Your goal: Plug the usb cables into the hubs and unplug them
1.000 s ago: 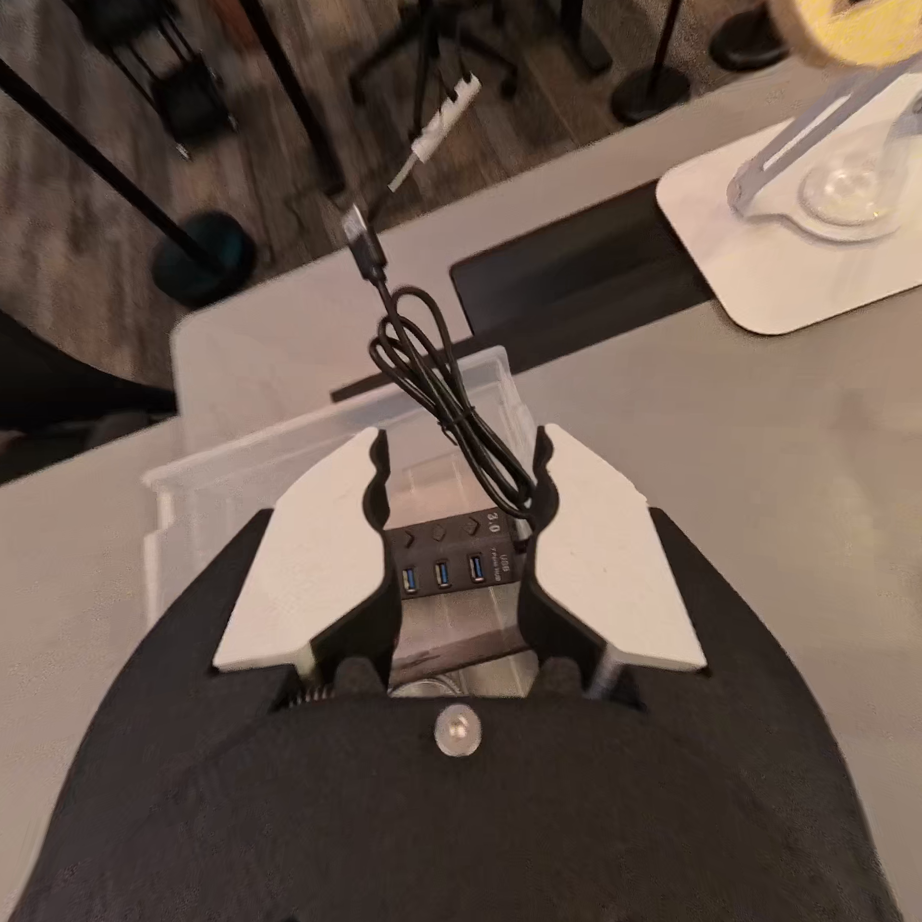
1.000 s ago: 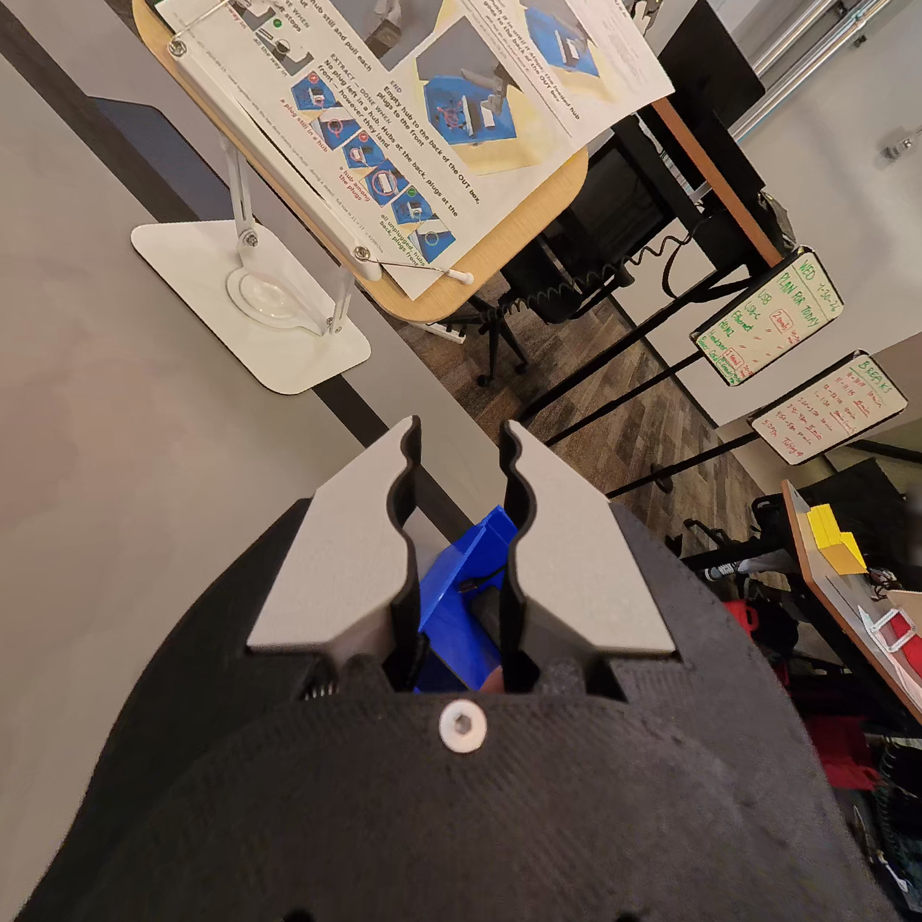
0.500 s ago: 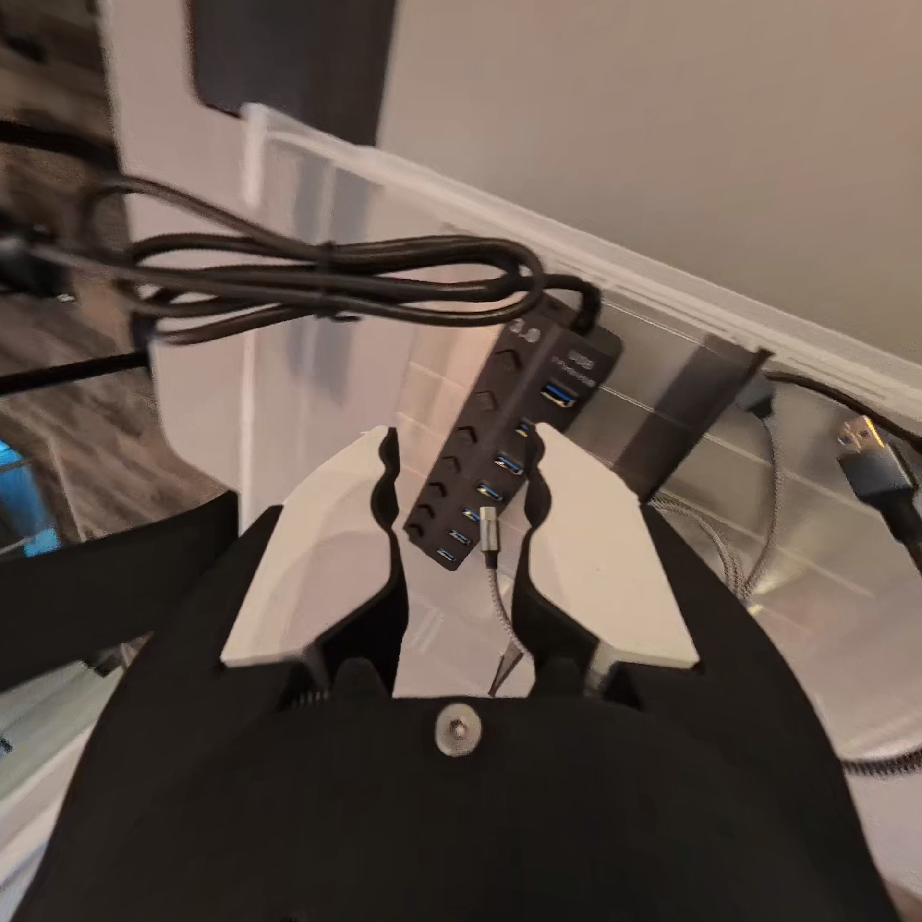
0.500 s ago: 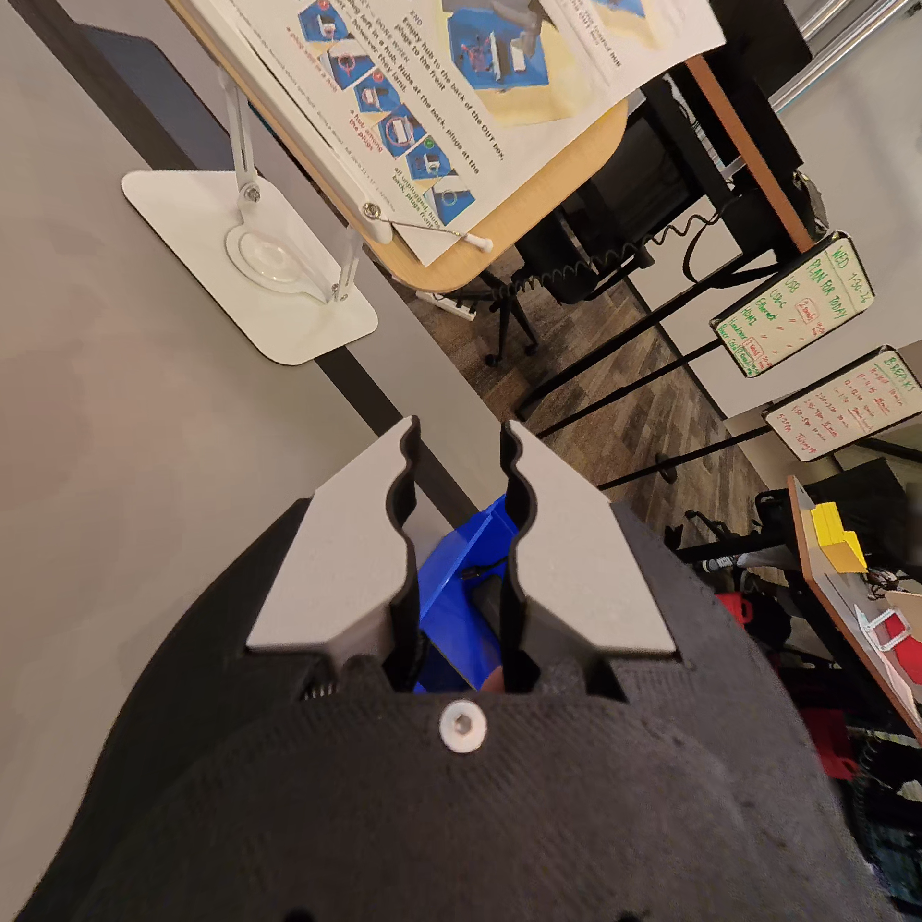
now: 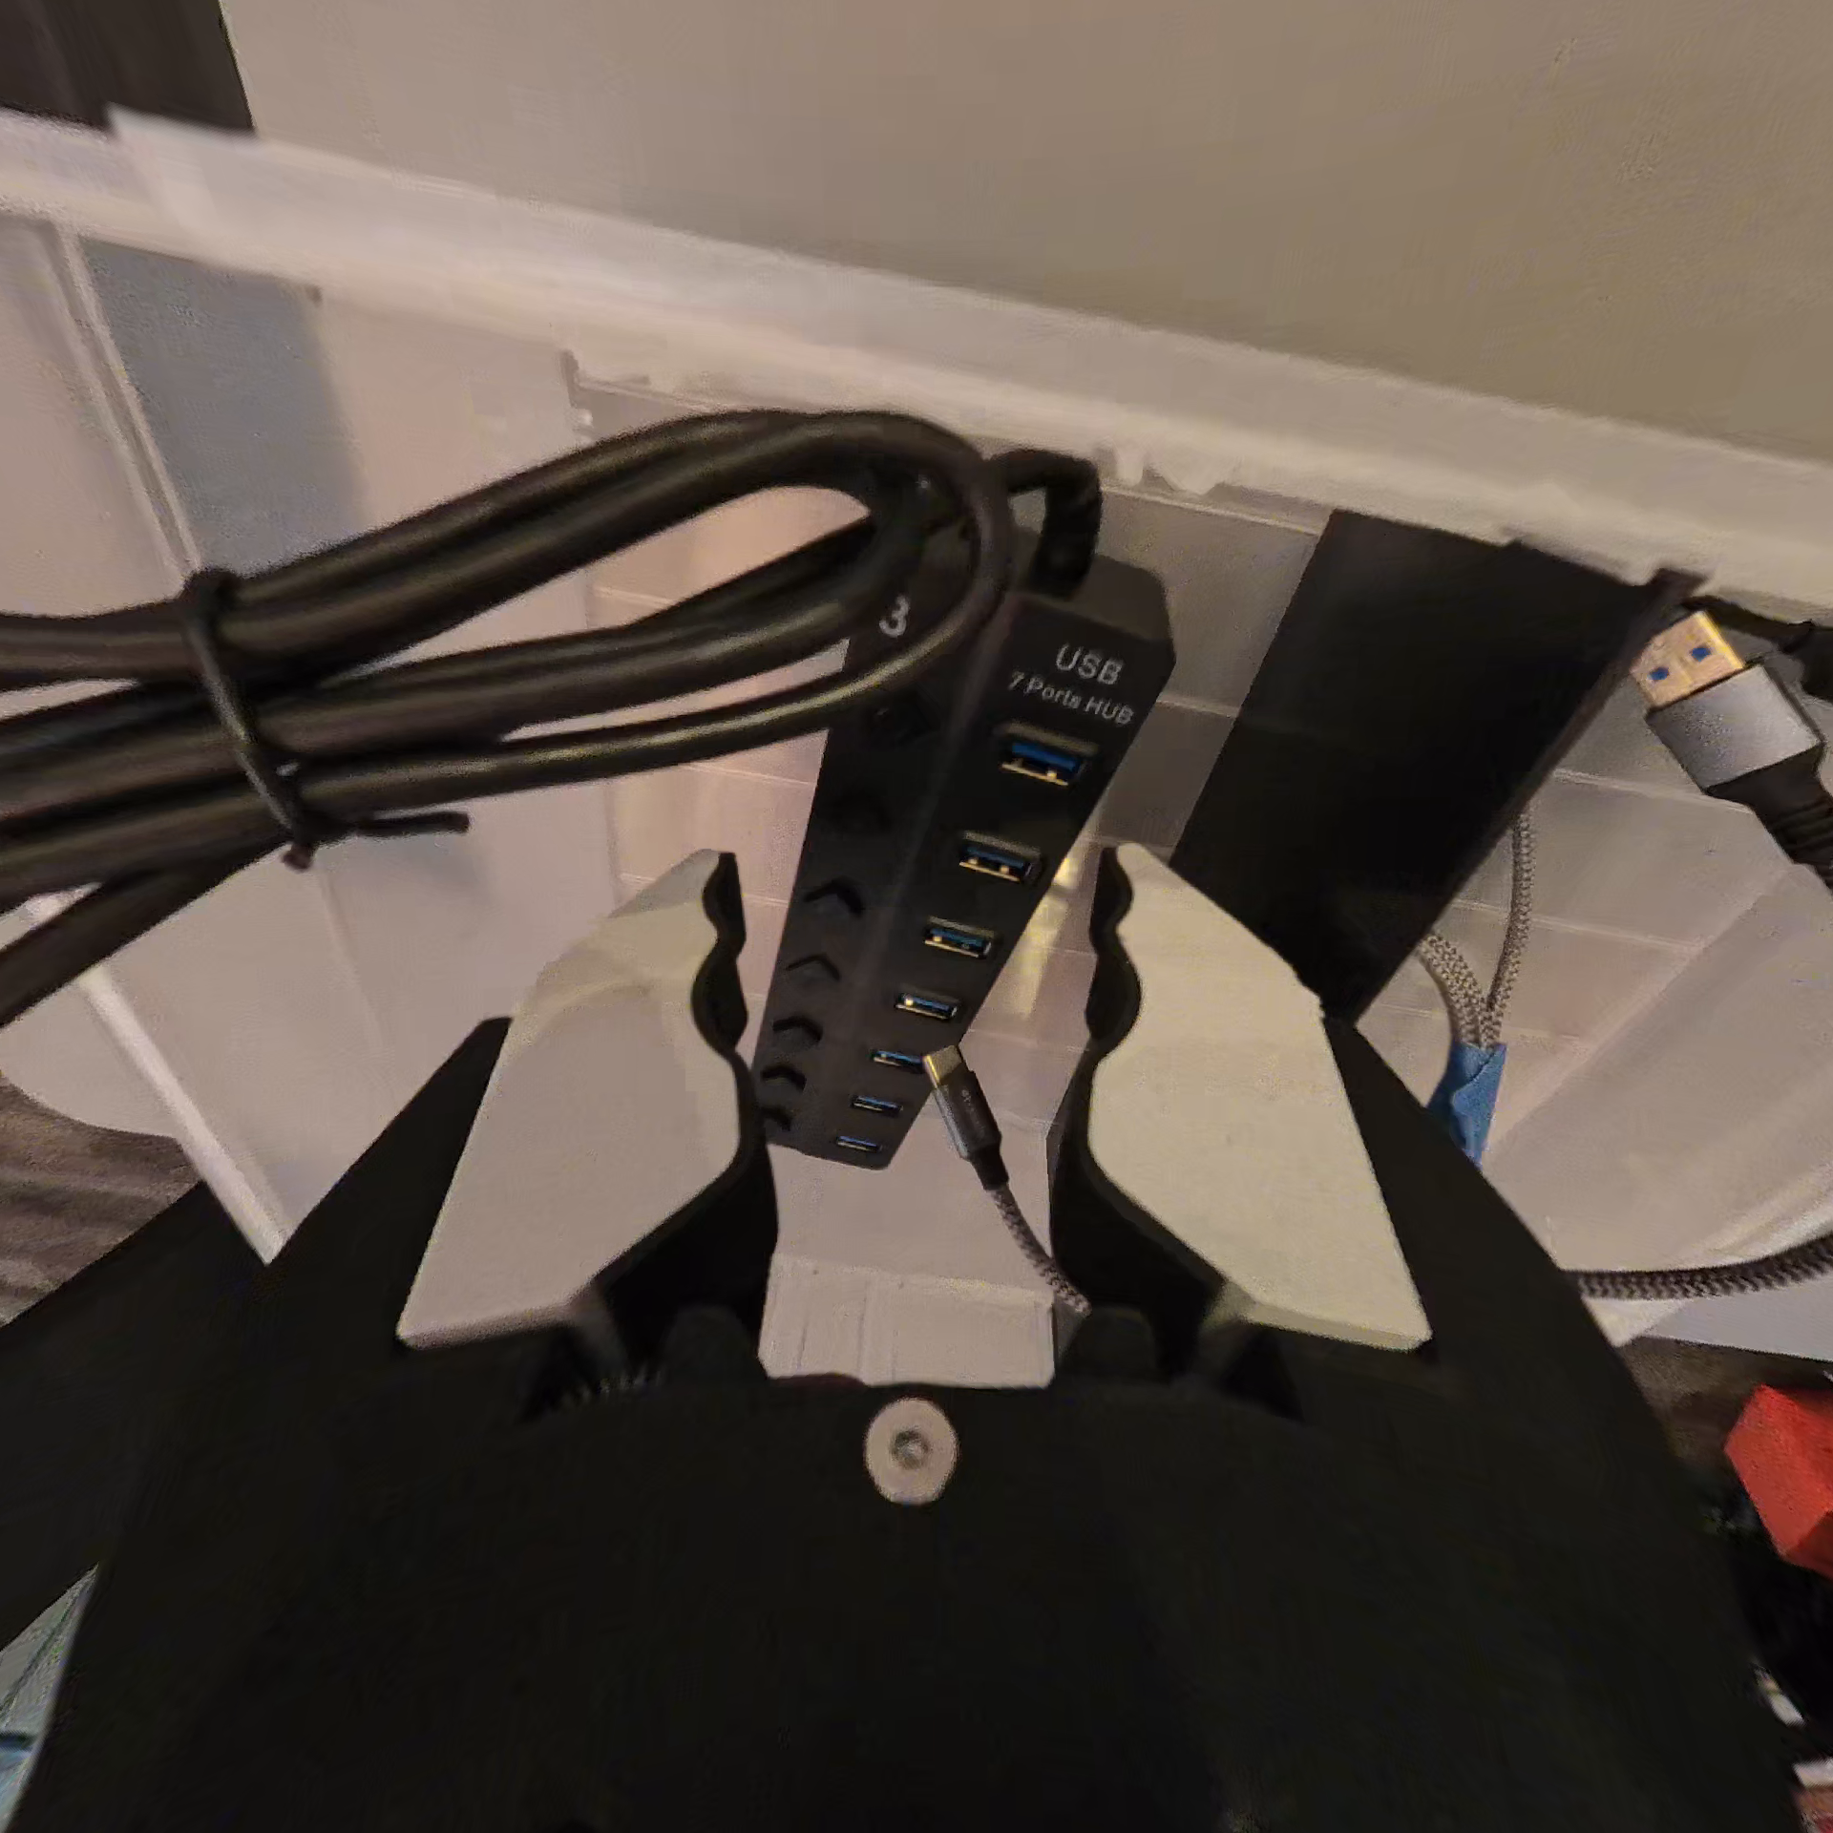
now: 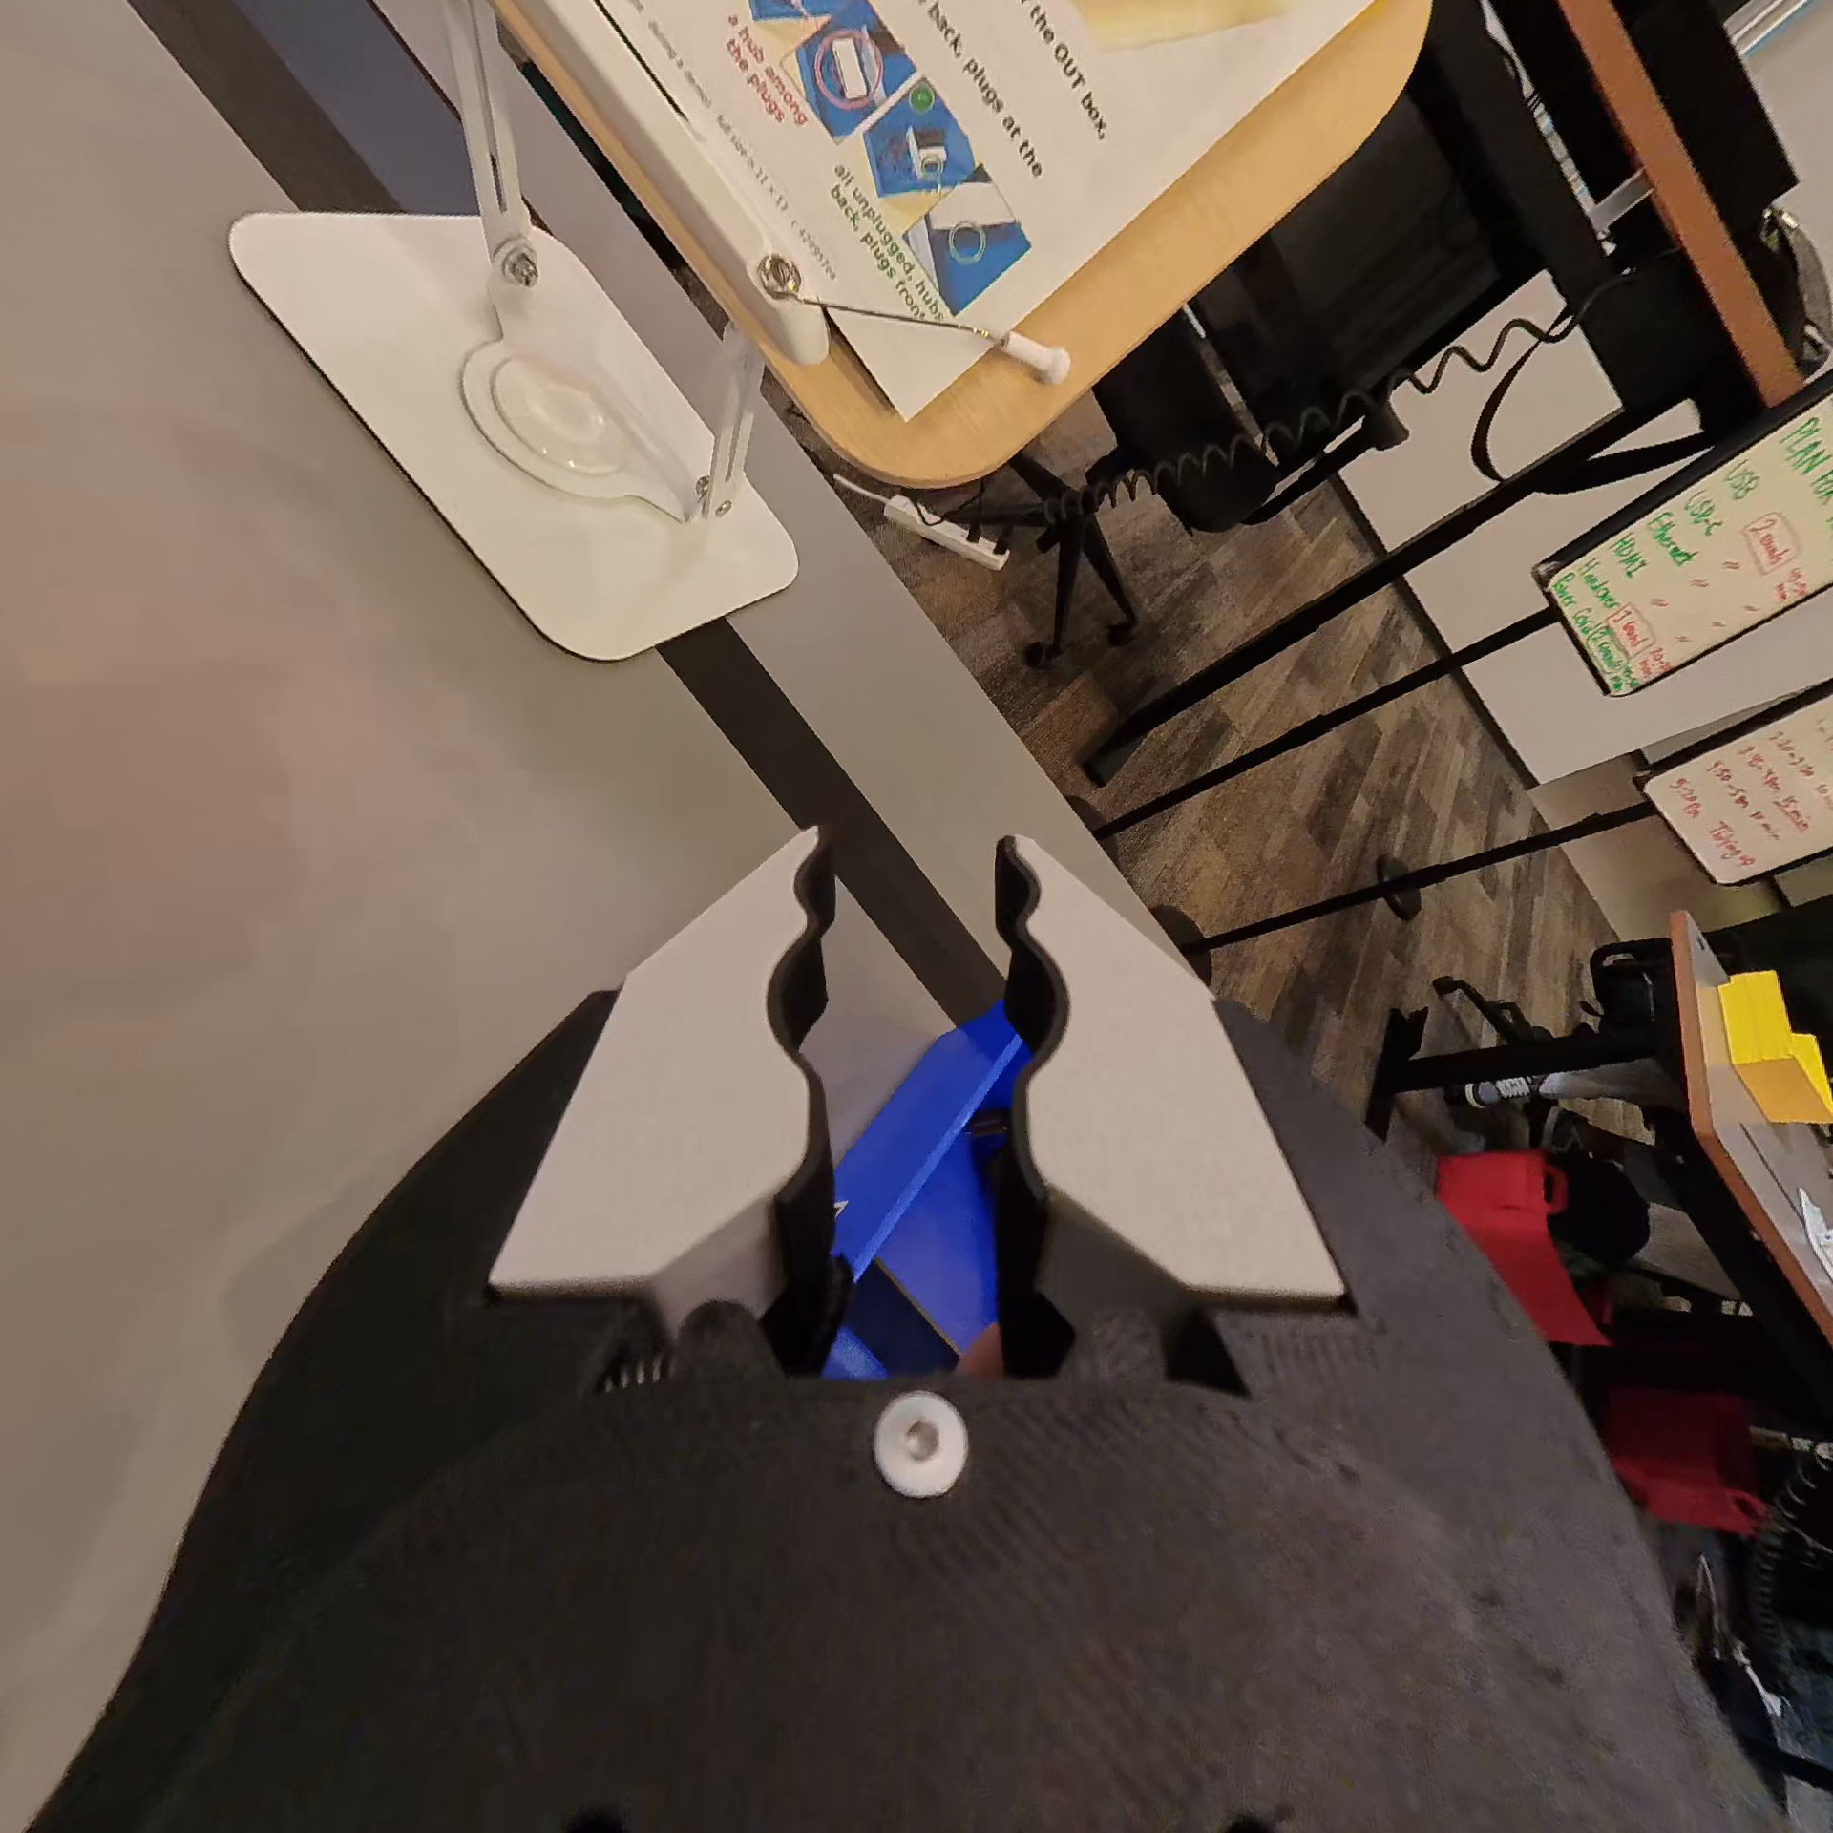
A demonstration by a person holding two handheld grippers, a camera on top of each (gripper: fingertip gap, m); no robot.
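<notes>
In the left wrist view a black USB hub (image 5: 992, 843) with several blue ports lies inside a clear plastic bin (image 5: 794, 327). Its own black cable, tied in a bundle (image 5: 397, 694), stretches to the left. My left gripper (image 5: 917, 858) is open just above the hub, one finger on each side, not touching it. A braided grey cable lies beside it, with its small plug (image 5: 957, 1101) by the hub's lower ports and its larger blue-tongued plug (image 5: 1726, 724) at the right. My right gripper (image 6: 913, 841) is open and empty above a blue bin (image 6: 922, 1141) near the table's edge.
A white document stand (image 6: 516, 436) holding an instruction sheet (image 6: 942, 119) stands on the grey table (image 6: 248, 794) ahead of the right gripper. A dark strip (image 6: 794, 734) runs along the table. Beyond the edge are floor, stand legs and whiteboards (image 6: 1706, 575). About 65 cm separates my left fingertips from my right.
My left gripper let go of the hub, which now lies in the clear bin, and its jaws opened wider. The right gripper moved slightly closer to the document stand, its jaws unchanged.
</notes>
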